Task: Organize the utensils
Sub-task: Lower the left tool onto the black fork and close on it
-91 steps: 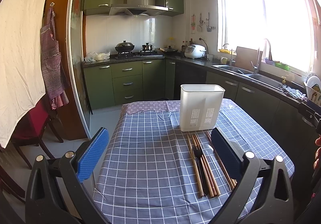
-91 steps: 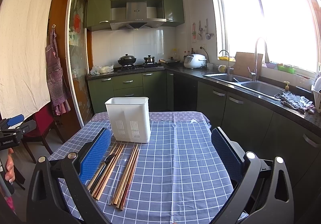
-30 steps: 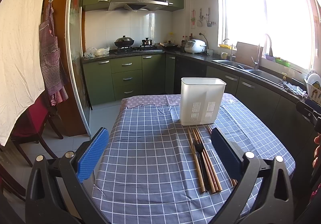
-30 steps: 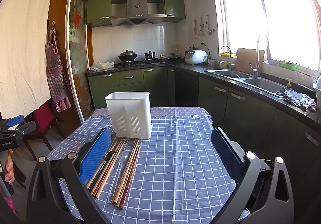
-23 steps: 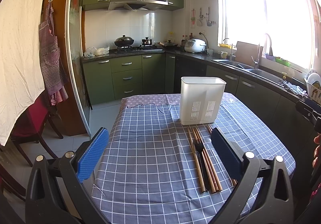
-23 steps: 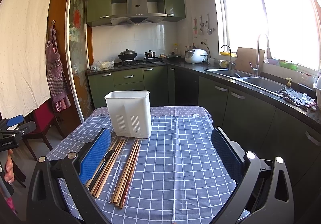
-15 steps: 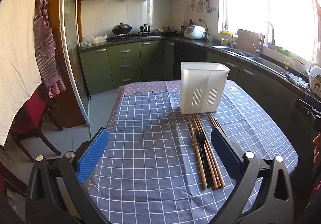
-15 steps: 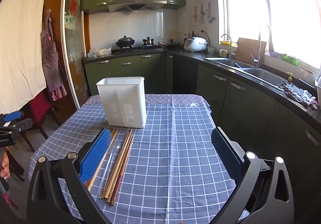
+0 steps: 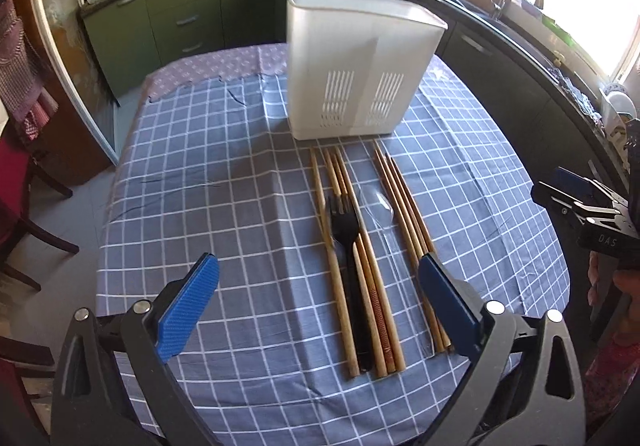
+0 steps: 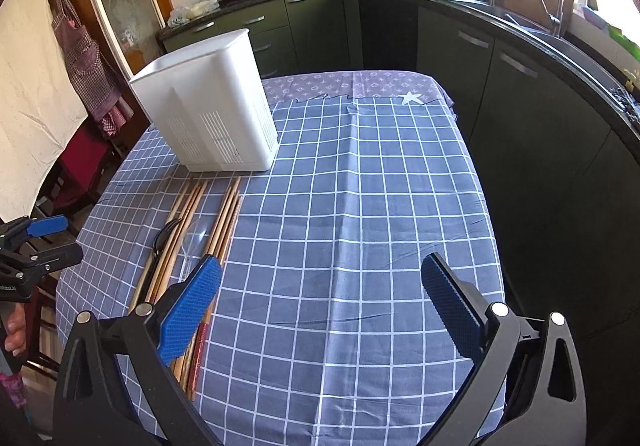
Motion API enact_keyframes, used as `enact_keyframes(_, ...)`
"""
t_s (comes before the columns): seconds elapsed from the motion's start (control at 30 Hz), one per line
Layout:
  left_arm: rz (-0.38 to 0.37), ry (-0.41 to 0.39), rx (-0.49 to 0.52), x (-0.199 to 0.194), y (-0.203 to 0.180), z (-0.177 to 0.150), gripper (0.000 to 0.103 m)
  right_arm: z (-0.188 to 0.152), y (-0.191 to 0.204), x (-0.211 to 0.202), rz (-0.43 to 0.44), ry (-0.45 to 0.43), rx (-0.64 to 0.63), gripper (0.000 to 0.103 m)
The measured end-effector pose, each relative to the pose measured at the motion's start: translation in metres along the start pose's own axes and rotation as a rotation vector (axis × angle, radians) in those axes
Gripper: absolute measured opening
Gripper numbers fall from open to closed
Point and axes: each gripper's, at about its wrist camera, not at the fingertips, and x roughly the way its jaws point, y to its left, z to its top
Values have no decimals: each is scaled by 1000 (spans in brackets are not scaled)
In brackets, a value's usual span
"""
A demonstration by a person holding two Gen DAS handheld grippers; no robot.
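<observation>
Checked tablecloth (image 10: 360,206) lies bare beside chopsticks (image 9: 404,206); both grippers' jaws apart.

Wooden chopsticks (image 9: 362,246), black fork (image 9: 348,246) lie flat before upright white caddy (image 9: 356,66).

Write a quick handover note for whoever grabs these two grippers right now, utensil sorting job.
Left gripper: open, empty, above the utensil row.
Right gripper: open, empty, above bare checked tablecloth, utensils off to its left.
White holder: upright at the far end of the row; contents not visible.
Lying flat in front of it: wooden chopsticks, black fork, clear plastic spoon.
Done: nothing picked up yet.
Left: move every utensil into the holder.
</observation>
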Motion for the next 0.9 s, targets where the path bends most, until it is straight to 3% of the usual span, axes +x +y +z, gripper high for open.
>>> enact_keyframes(0.13,5,98,-3,31,-9,11,69,3,-2,8,22,27,17,99)
enact_keyframes(0.2,-4,145,-24,42,-7,14,53,3,-1,9,27,27,17,99)
enact_keyframes(0.27,-21,196,-54,53,-6,15,46,2,0,11,28,31,11,99)
enact_keyframes(0.4,-63,245,-67,67,-12,14,23,1,3,15,36,41,-4,99)
enact_keyframes(0.9,-43,331,-70,106,-30,16,18,-1,10,14,53,32,-28,99)
